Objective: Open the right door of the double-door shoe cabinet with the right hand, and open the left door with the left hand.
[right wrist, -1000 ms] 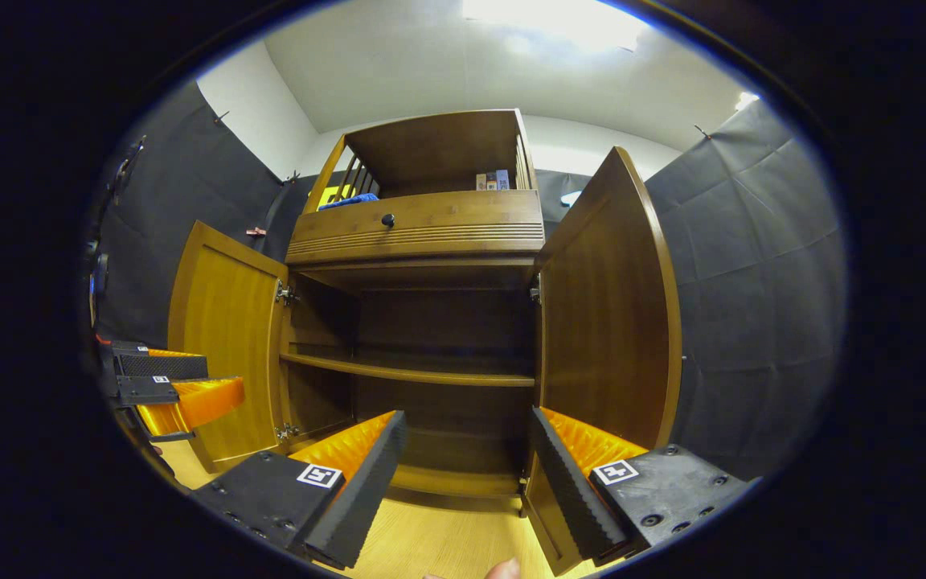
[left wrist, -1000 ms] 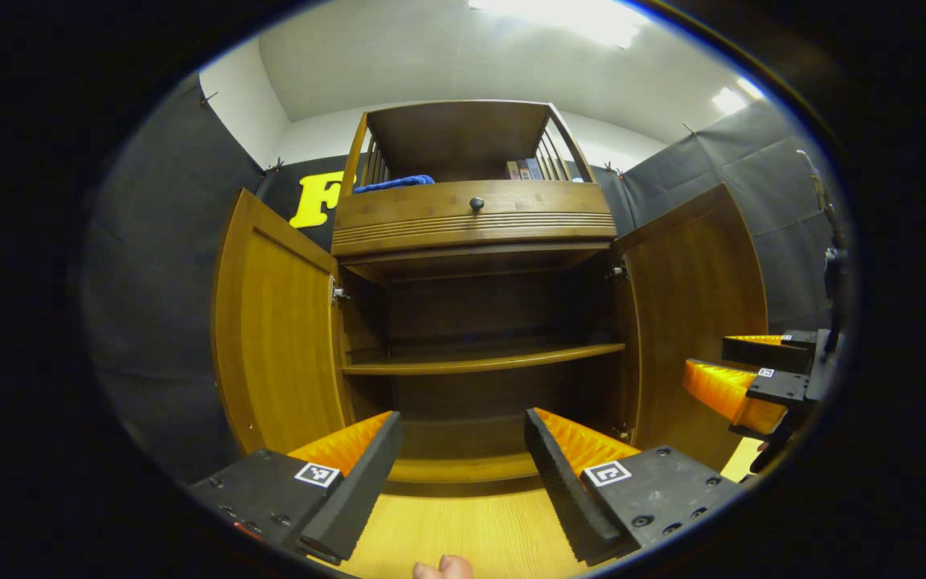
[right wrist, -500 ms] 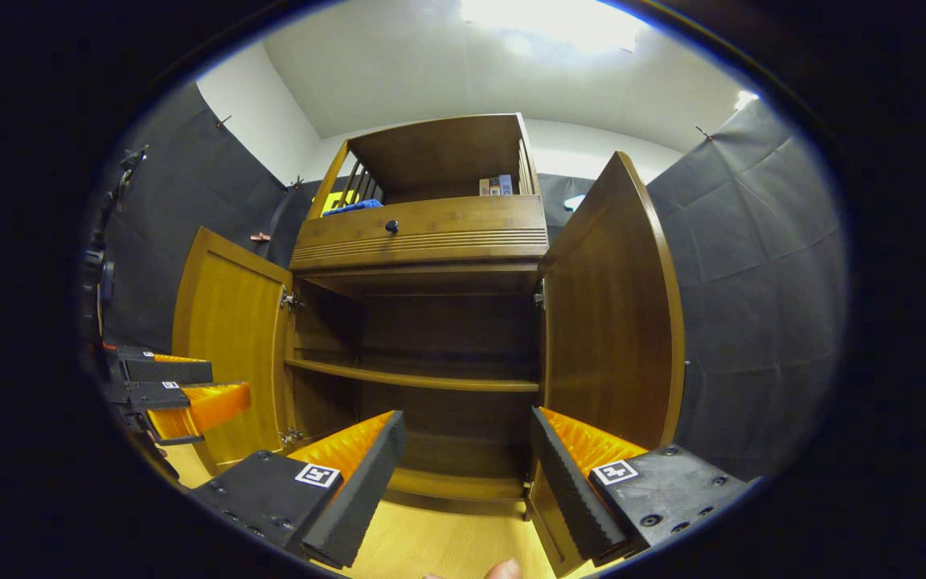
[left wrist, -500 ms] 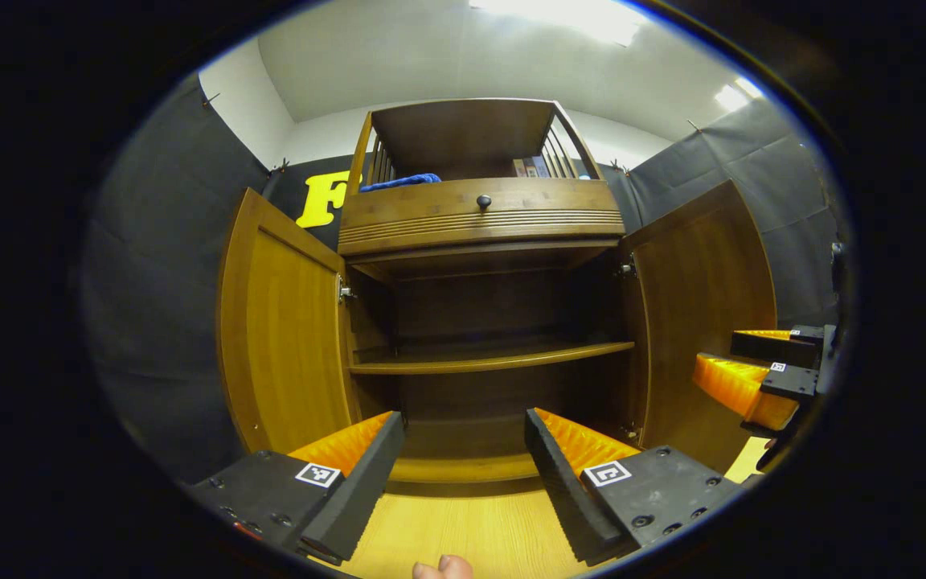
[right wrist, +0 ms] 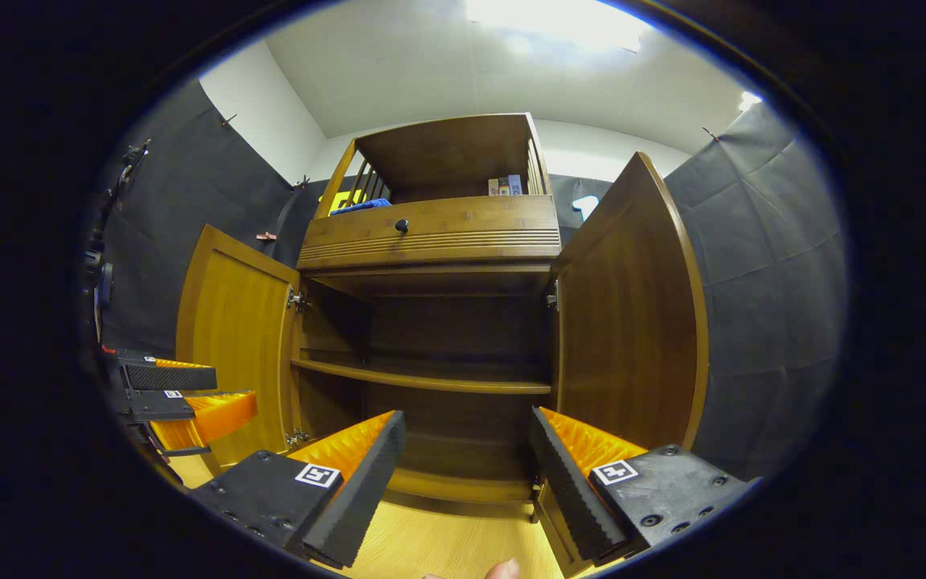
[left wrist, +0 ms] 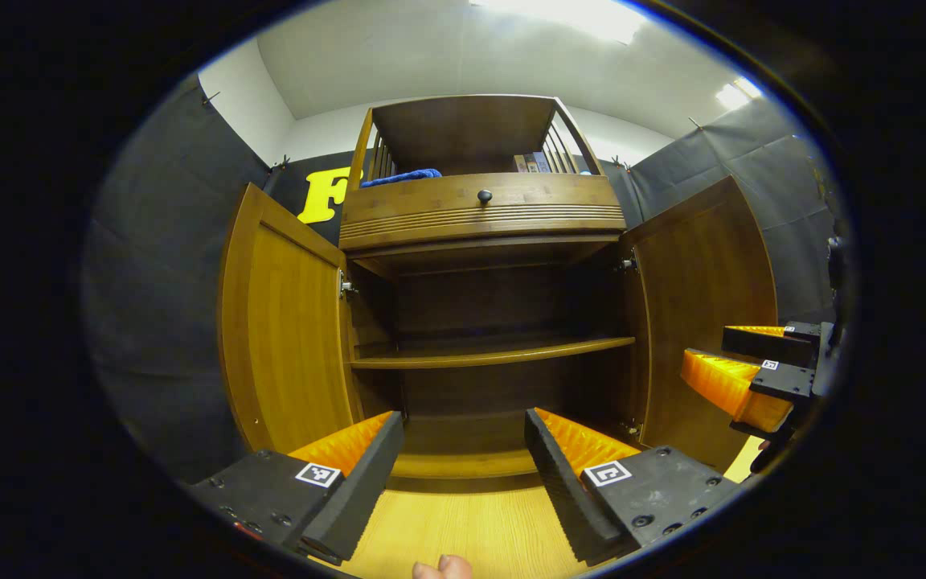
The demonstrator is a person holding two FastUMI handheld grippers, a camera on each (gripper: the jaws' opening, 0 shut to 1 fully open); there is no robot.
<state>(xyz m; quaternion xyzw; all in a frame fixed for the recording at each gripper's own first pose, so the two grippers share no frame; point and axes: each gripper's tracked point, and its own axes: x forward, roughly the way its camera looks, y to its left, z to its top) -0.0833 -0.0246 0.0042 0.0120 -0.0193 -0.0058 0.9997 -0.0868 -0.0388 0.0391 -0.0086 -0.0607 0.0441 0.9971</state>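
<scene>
Wooden floor (left wrist: 463,527), apparently bare

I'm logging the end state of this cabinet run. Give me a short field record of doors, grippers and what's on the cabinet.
left door: swung open
right door: swung open
inside: one shelf, bare where visible
left gripper: open, off the doors, holding nothing
right gripper: open, holding nothing
drawer: closed, dark knob
top rack: blue cloth, books
task state: both doors appear open
</scene>
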